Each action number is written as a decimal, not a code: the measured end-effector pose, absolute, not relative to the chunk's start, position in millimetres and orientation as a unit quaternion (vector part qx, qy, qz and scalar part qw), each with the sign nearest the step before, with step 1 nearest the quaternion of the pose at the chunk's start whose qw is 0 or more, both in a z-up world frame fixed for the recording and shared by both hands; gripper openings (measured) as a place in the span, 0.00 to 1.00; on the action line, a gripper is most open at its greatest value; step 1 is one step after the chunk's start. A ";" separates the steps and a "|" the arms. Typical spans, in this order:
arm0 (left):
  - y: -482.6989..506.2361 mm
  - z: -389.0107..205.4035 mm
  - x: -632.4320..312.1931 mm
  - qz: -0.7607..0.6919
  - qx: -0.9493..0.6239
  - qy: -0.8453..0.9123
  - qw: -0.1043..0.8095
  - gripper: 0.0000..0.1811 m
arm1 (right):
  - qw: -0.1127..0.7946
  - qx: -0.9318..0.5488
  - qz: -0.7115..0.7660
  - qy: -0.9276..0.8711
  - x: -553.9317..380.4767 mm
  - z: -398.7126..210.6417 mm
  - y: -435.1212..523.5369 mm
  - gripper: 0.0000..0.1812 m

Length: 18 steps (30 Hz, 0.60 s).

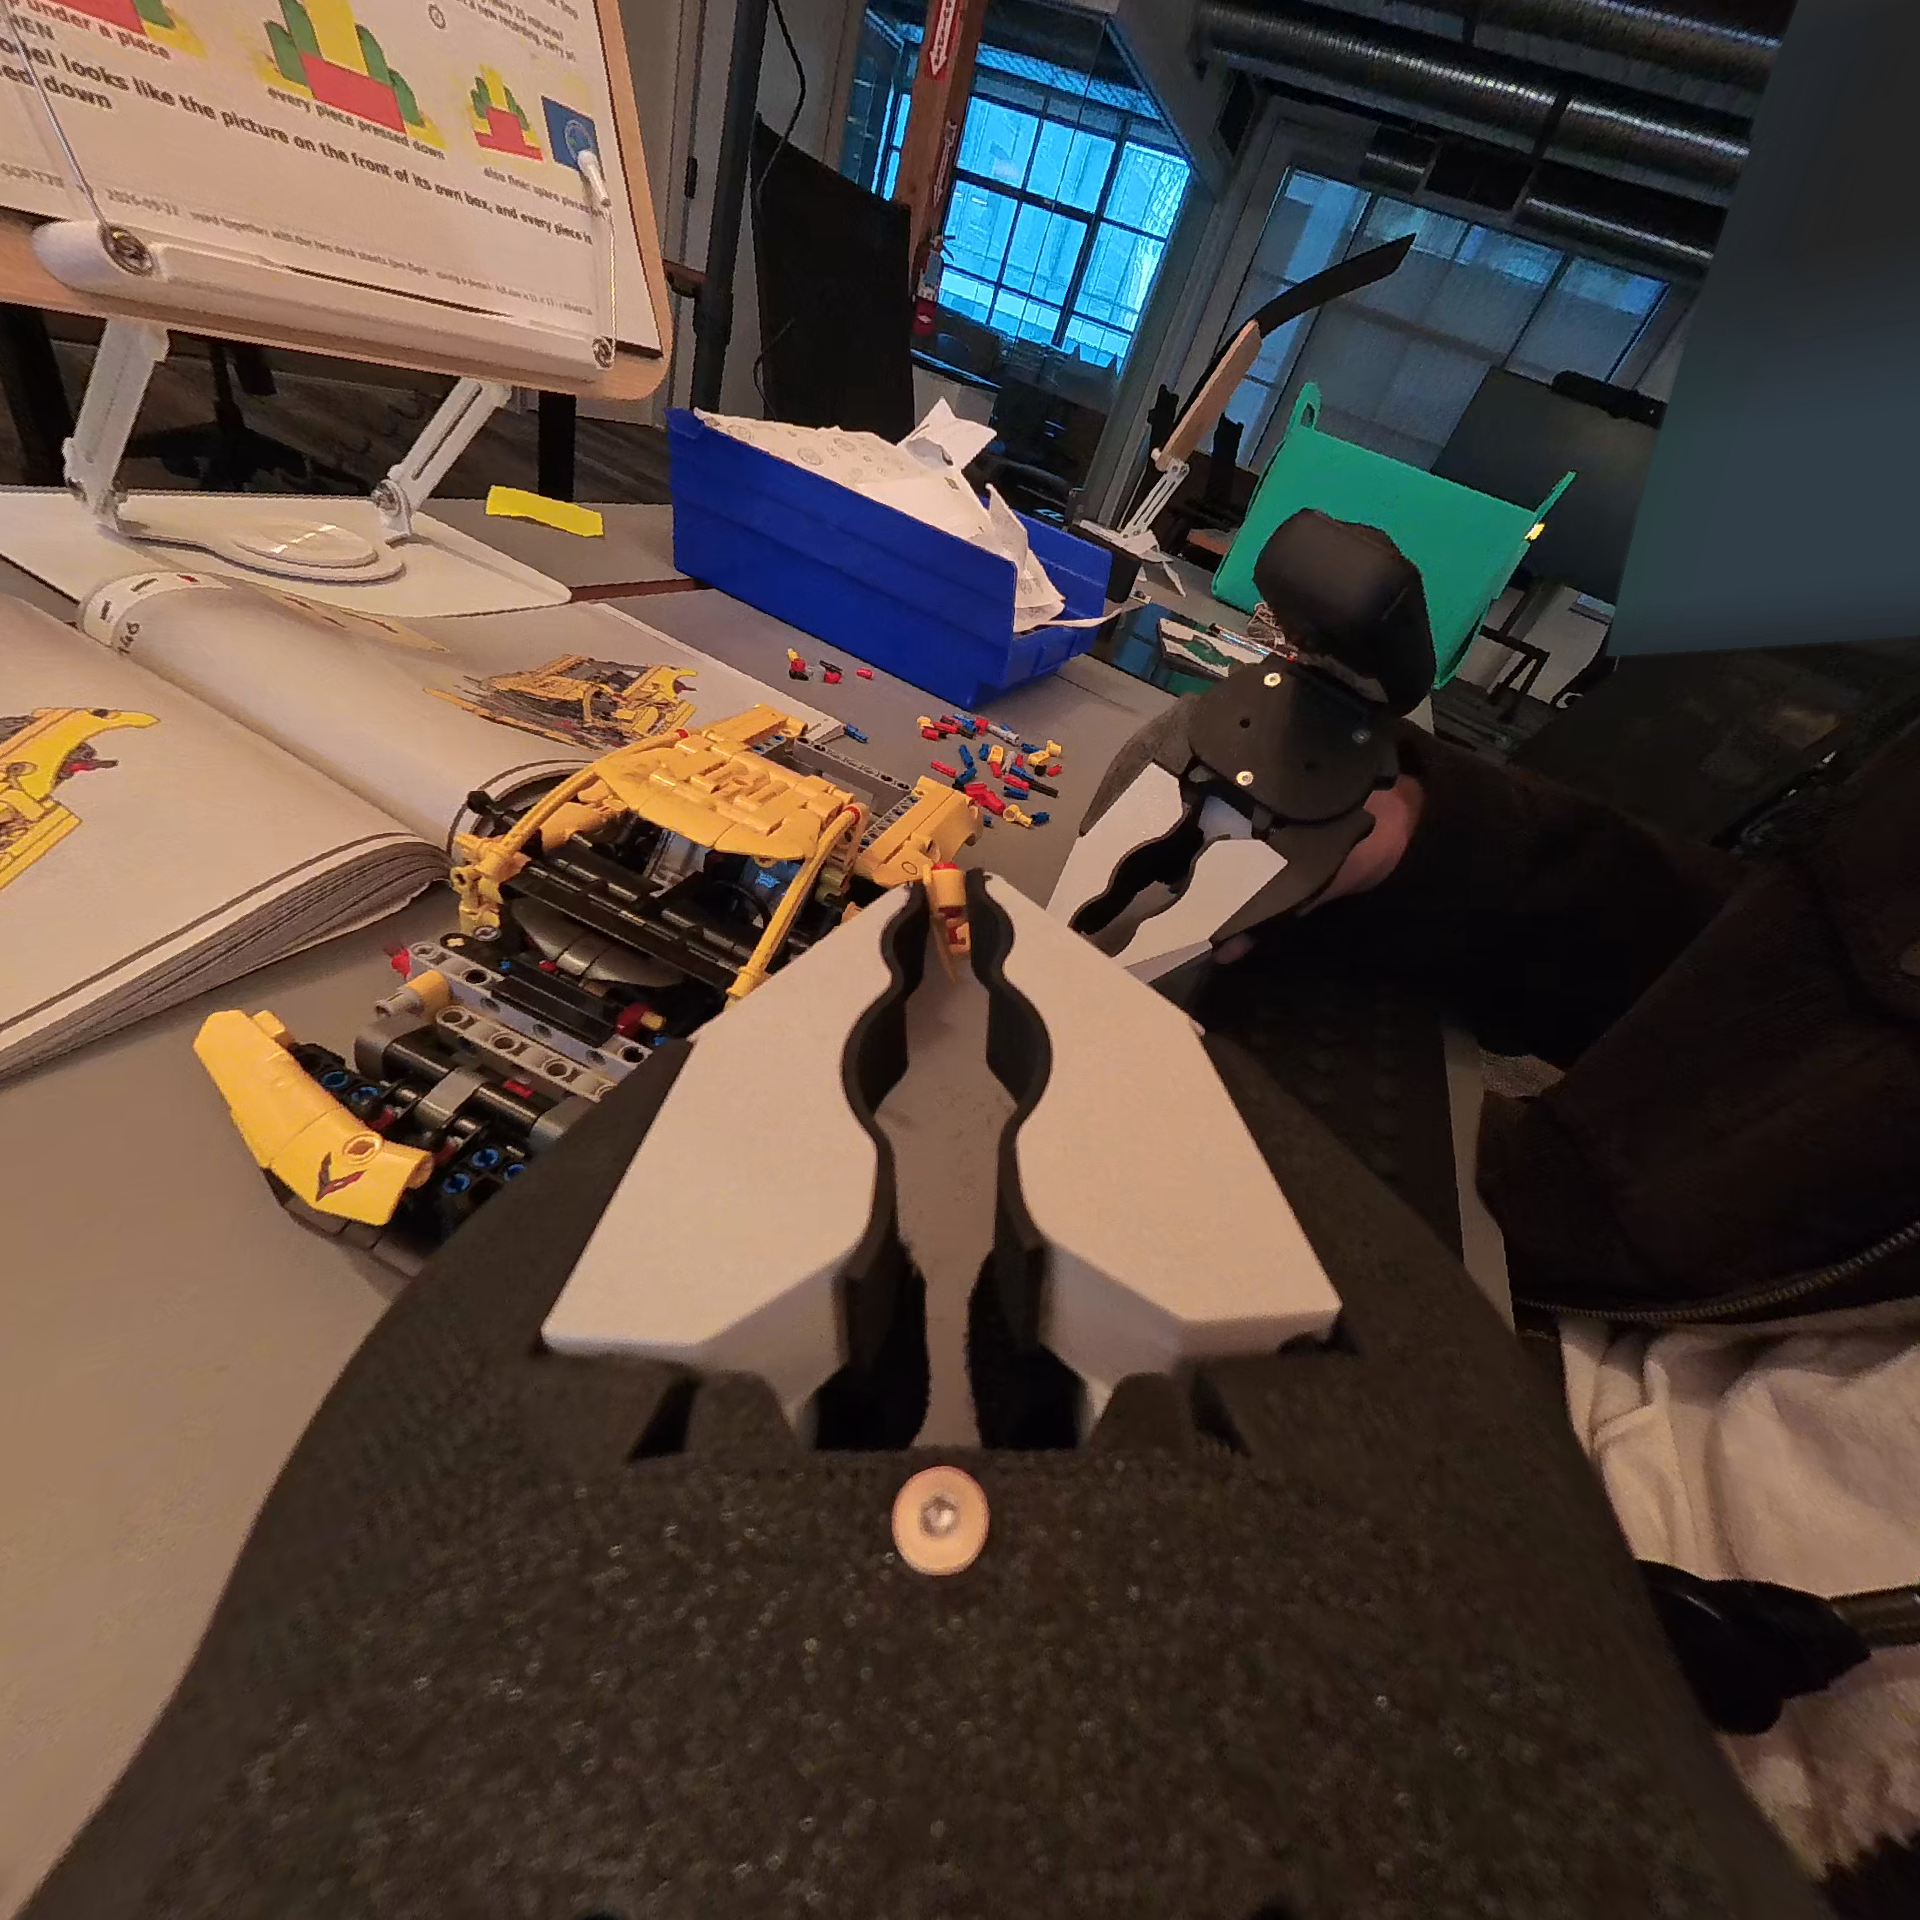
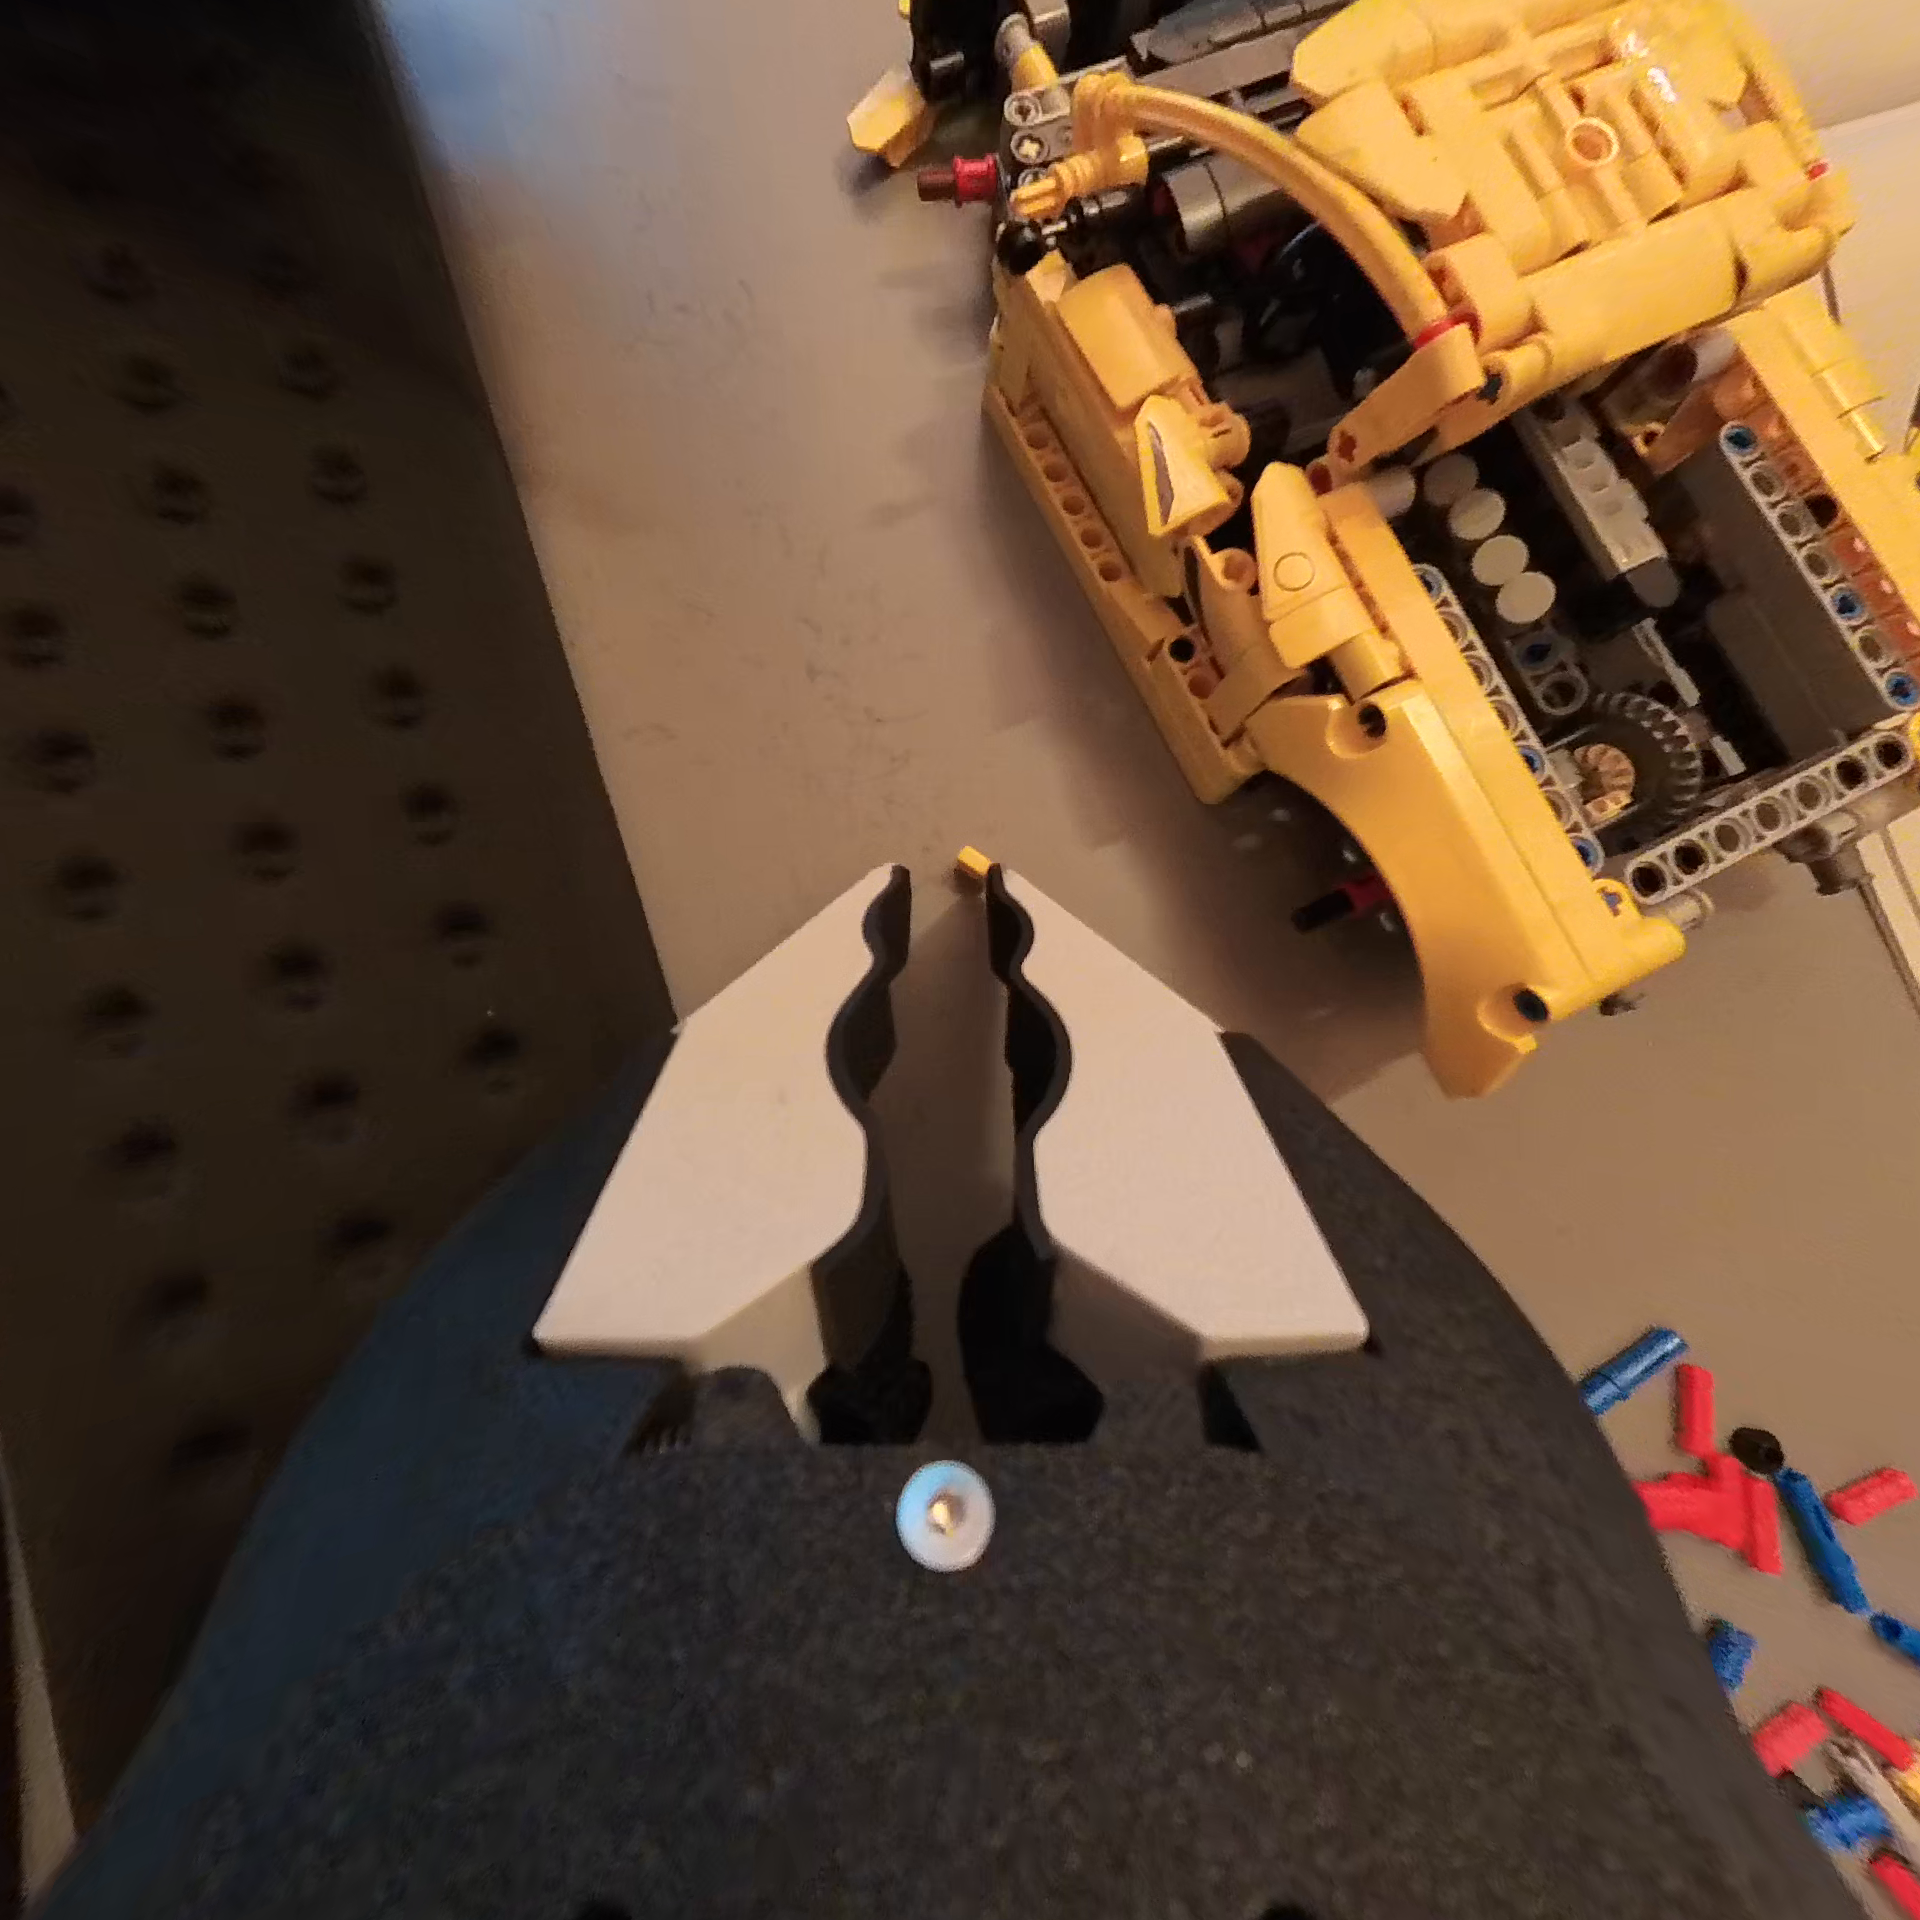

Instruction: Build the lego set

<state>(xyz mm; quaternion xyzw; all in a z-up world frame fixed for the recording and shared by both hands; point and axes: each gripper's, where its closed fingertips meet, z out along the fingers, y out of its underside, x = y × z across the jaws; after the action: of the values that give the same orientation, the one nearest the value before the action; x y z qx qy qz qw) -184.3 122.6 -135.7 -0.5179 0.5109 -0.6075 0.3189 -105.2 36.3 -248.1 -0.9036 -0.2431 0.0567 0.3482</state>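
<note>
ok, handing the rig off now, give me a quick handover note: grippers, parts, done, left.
Left gripper: shut on small yellow-and-red piece, held beside the yellow car model.
Right gripper: jaws slightly apart, a tiny yellow part at the tips; grip unclear.
Loose pins lie behind the model; manual open on its left.
Done: chassis, roof, some panels.
Left: fit held pieces; frame still exposed.

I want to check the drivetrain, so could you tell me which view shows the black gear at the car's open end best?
The right wrist view: the black gear sits close and unobstructed inside the yellow car. In the left wrist view the car is farther off, and that gear cannot be made out.
</note>
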 end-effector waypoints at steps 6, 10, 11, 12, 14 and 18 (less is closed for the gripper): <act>123.1 -135.8 -184.3 -0.608 -0.519 0.509 0.319 0.04 | 0.332 -0.903 0.088 -0.259 -118.3 -250.6 30.6 0.06; 123.2 -136.1 -184.0 -0.607 -0.520 0.510 0.318 0.04 | 0.345 -0.901 0.077 -0.252 -112.9 -245.0 34.9 0.07; 123.1 -136.0 -184.1 -0.608 -0.519 0.510 0.318 0.04 | 0.346 -0.901 0.069 -0.251 -111.1 -244.9 36.3 0.07; 123.2 -136.1 -184.1 -0.608 -0.519 0.510 0.318 0.04 | 0.348 -0.901 0.060 -0.252 -109.5 -245.1 37.8 0.07; 123.3 -136.1 -184.0 -0.608 -0.520 0.510 0.318 0.04 | 0.348 -0.901 0.050 -0.252 -108.6 -246.3 40.0 0.07; 123.2 -136.1 -184.0 -0.608 -0.519 0.510 0.318 0.04 | 0.352 -0.903 0.055 -0.241 -108.7 -247.0 42.6 0.07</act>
<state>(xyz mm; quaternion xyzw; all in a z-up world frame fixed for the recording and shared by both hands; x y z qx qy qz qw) -184.0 123.2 -136.1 -0.5195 0.5096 -0.6076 0.3182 -108.7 42.6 -247.0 -0.9027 -0.2409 0.0549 0.3524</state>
